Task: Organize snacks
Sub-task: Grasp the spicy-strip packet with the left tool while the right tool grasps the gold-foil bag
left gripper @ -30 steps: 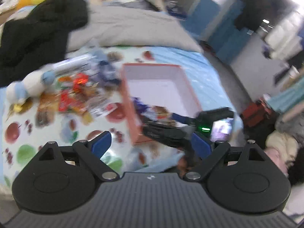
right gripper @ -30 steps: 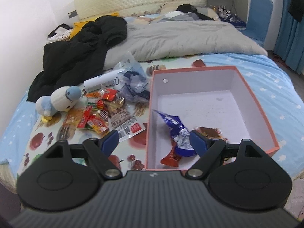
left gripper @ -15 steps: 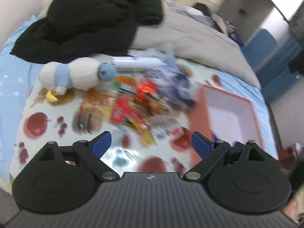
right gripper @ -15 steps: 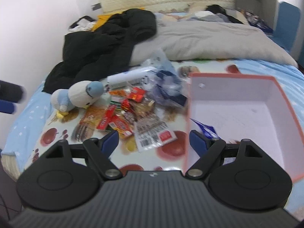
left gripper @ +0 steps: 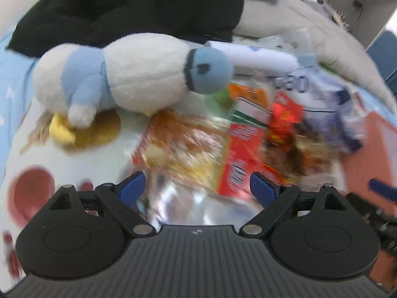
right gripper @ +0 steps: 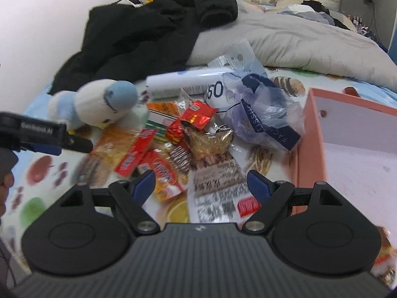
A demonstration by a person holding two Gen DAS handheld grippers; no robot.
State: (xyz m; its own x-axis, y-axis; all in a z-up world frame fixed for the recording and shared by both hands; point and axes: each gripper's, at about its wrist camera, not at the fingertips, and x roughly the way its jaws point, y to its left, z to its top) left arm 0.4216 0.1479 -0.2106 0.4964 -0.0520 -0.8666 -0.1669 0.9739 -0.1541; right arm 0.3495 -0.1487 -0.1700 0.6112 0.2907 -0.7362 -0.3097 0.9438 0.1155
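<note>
Both tools stand wide apart and hold nothing. The left tool [left gripper: 194, 188] hangs over the snack packets [left gripper: 223, 149] heaped on the bed [left gripper: 82, 159], just beside a plush toy [left gripper: 139, 74]. The right tool [right gripper: 201, 183] hovers above the same heap [right gripper: 178, 149], with the pink box [right gripper: 312, 136] to its right.

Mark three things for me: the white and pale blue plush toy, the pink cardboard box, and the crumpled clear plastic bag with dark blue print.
White and pale blue plush toy [left gripper: 139, 74]: left wrist view, white body.
Pink cardboard box [right gripper: 311, 149]: right wrist view, outer side wall.
Crumpled clear plastic bag with dark blue print [right gripper: 263, 114]: right wrist view, middle of the bag.
</note>
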